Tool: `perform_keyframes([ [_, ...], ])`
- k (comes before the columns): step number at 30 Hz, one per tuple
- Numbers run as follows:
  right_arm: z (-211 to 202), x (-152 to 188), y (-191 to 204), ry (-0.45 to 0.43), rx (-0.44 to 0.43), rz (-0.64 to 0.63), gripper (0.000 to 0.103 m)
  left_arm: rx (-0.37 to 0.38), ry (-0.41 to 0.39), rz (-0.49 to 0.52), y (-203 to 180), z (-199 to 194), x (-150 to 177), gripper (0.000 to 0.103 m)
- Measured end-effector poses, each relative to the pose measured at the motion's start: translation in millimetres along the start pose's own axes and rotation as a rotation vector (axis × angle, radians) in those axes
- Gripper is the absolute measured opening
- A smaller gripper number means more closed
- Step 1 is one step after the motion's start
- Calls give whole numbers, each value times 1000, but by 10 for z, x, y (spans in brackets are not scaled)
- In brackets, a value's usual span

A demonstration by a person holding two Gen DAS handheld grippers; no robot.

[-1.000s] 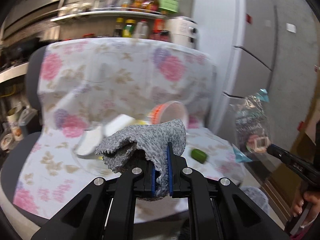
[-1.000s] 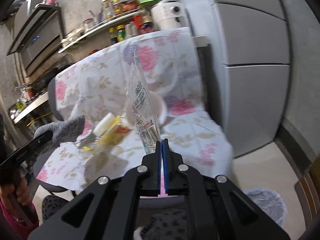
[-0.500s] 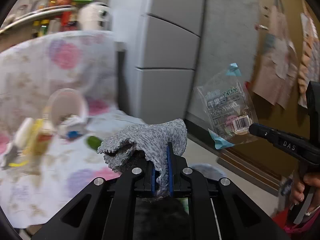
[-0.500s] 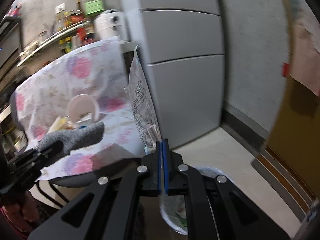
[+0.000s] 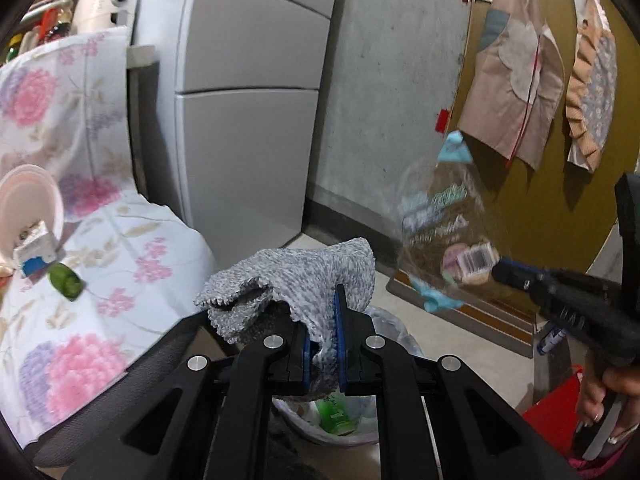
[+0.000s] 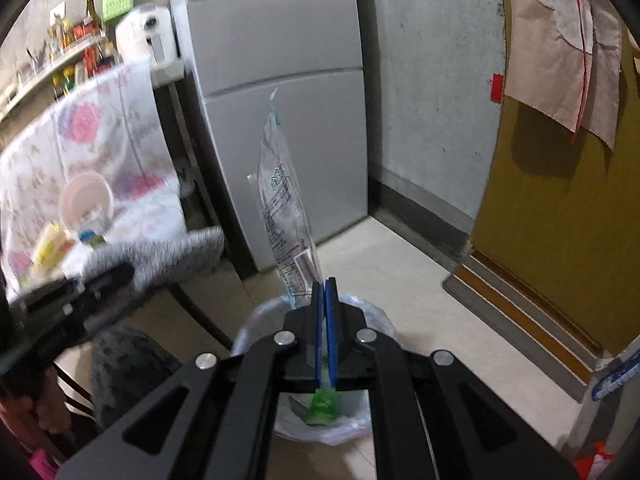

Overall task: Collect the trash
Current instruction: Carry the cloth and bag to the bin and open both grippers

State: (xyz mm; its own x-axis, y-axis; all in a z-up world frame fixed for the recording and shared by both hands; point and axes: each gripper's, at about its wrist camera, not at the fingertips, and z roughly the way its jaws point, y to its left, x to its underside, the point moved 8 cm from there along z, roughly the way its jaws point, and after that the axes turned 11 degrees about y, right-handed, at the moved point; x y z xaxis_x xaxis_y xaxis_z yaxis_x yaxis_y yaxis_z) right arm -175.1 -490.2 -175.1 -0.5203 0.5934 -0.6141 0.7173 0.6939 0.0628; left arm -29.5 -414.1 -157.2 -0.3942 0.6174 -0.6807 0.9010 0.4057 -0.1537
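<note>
Above the lined bin (image 6: 360, 432), left fingers (image 5: 338, 320) pinch a grey cloth (image 5: 296, 280), right fingers (image 6: 330, 300) a clear wrapper (image 6: 286, 216).

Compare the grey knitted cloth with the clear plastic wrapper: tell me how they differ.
The grey knitted cloth is opaque and slumps over the left gripper; the clear plastic wrapper is see-through, printed, and stands stiffly up from the right gripper. Both are pinched between shut jaws above the lined trash bin.

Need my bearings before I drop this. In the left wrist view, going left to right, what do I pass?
Pink bowl → green scrap on the floral cloth → gray refrigerator → gray knitted cloth in the left gripper → clear plastic wrapper → right gripper → hanging aprons.
</note>
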Motion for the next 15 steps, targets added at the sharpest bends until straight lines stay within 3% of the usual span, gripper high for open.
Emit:
perform_keyframes([
  [5,217,141,-27,54,-22,17,3,7,27,20,-100,174,1,10],
  [12,582,313,-85,204,-31,63,4,28,97,24,-140,432,-25,14],
  [14,659,336,-80,226,-47,71,5,40,119,11,-125,488,-25,20],
  [15,681,342,-93,230,-46,75,6,45,127,7,-126,505,-27,29],
])
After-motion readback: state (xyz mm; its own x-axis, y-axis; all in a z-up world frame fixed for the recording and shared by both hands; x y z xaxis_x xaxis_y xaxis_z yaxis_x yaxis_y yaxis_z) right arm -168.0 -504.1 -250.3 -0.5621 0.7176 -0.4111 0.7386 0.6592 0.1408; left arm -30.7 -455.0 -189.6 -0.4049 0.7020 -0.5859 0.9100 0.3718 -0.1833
